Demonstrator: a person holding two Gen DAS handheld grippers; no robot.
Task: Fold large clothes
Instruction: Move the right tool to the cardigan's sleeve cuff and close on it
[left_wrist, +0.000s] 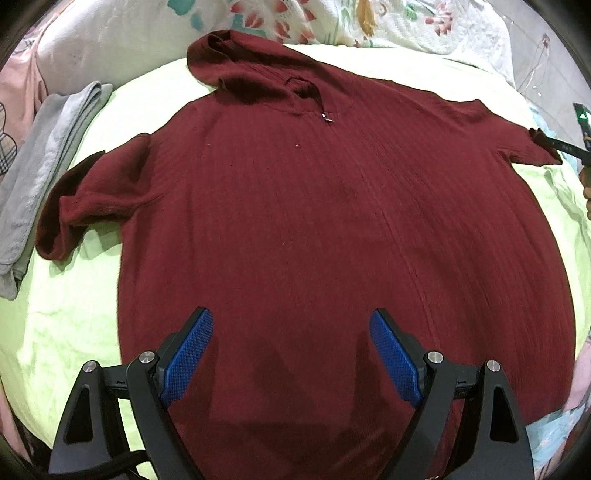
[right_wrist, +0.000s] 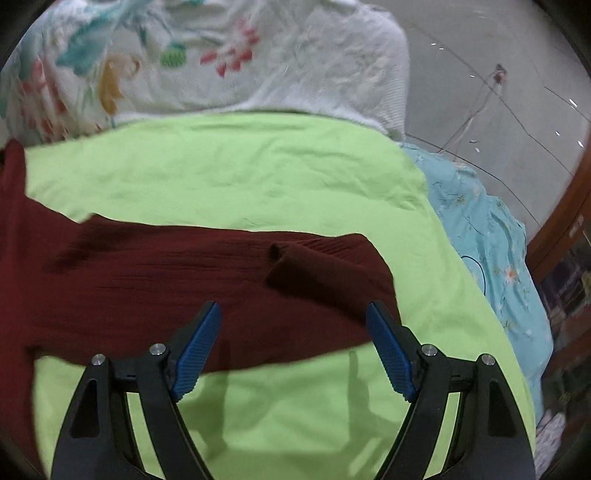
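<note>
Left wrist view: a dark red hooded garment (left_wrist: 314, 229) lies spread flat, front up, on a light green sheet (left_wrist: 74, 332) that covers a bed. Its hood (left_wrist: 236, 62) points toward the far side, where a white quilt with a flower print (left_wrist: 332, 18) is bunched along the edge. A small metal zip pull (left_wrist: 327, 118) sits just below the hood. The short sleeve on the left of the picture (left_wrist: 85, 206) lies partly folded over on itself, close to a folded grey cloth (left_wrist: 48, 162) at the edge of the sheet. The other sleeve (left_wrist: 532, 147) reaches out to the right of the picture, where a dark part of the other tool (left_wrist: 576, 144) shows at the frame edge; whether it touches the sleeve cannot be told. The left gripper (left_wrist: 291, 328) hovers over the lower body of the garment with its blue pads (left_wrist: 188, 354) spread wide apart and nothing between them. Right wrist view: the right gripper (right_wrist: 293, 321) hangs above the end of a sleeve (right_wrist: 317, 273), whose cuff (right_wrist: 275, 254) is turned up; the jaws stand wide, the blue pads (right_wrist: 195, 354) clear of the fabric, holding nothing. Green sheet (right_wrist: 258, 177) lies beyond the sleeve, a light blue flowered cloth (right_wrist: 491, 240) borders it on the right, and a grey floor (right_wrist: 498, 55) lies past that.
</note>
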